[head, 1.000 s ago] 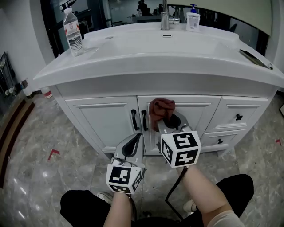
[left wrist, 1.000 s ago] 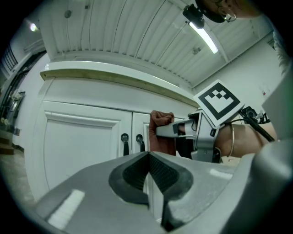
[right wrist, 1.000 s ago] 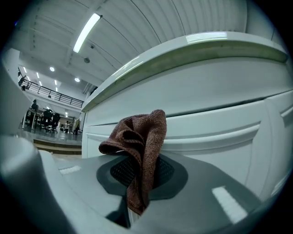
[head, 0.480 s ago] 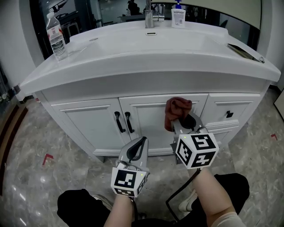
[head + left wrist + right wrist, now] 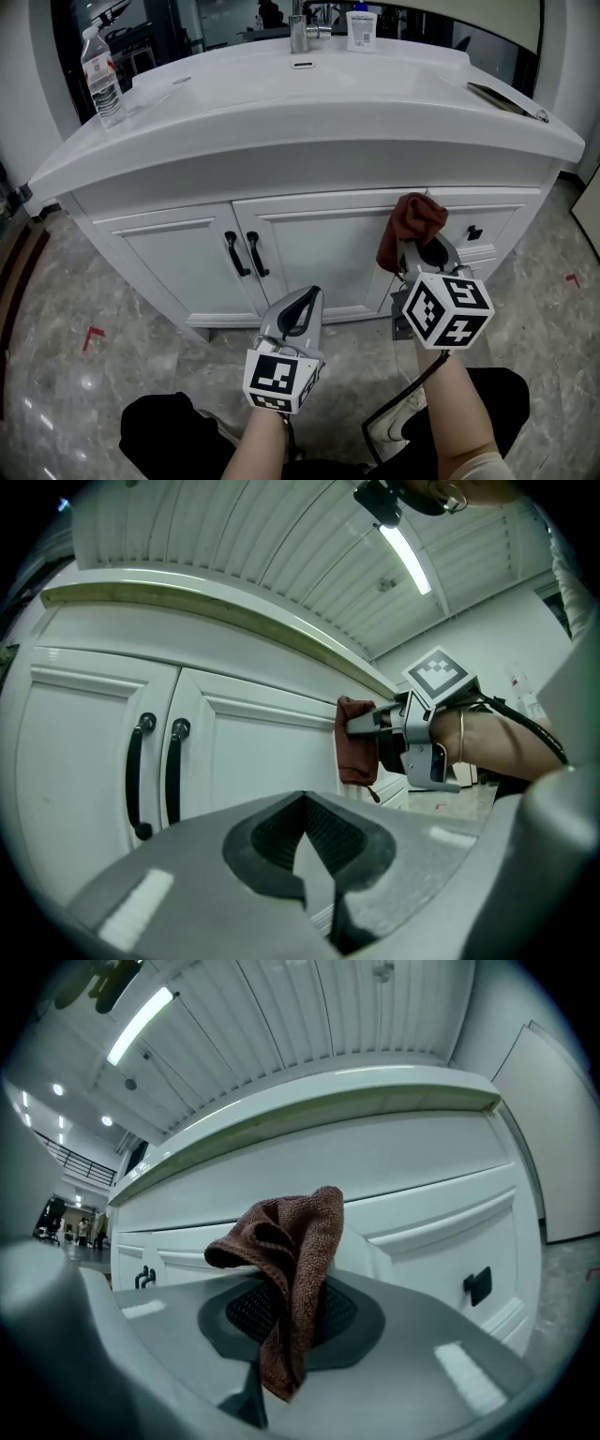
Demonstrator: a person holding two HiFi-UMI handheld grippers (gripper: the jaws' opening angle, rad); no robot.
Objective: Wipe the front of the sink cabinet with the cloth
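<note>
The white sink cabinet (image 5: 309,244) fills the middle of the head view, with two doors and black handles (image 5: 242,253). My right gripper (image 5: 412,246) is shut on a bunched reddish-brown cloth (image 5: 409,225), which sits against the cabinet front near the top, between the right door and the drawer column. The right gripper view shows the cloth (image 5: 286,1260) pinched between the jaws before the white panel. My left gripper (image 5: 302,305) hangs lower, in front of the right door, shut on nothing. From the left gripper view, the cloth (image 5: 356,752) and the right gripper (image 5: 361,726) appear to the right.
A water bottle (image 5: 99,75) stands on the countertop's left, a tap (image 5: 300,28) and a soap bottle (image 5: 361,28) at the back. Drawers with black knobs (image 5: 473,232) are at the cabinet's right. Marble floor (image 5: 103,375) lies below; my legs are at the bottom edge.
My right gripper has carried the cloth rightward across the cabinet front, from beside the door handles toward the drawer column. The left gripper stayed low, drifting slightly right.
</note>
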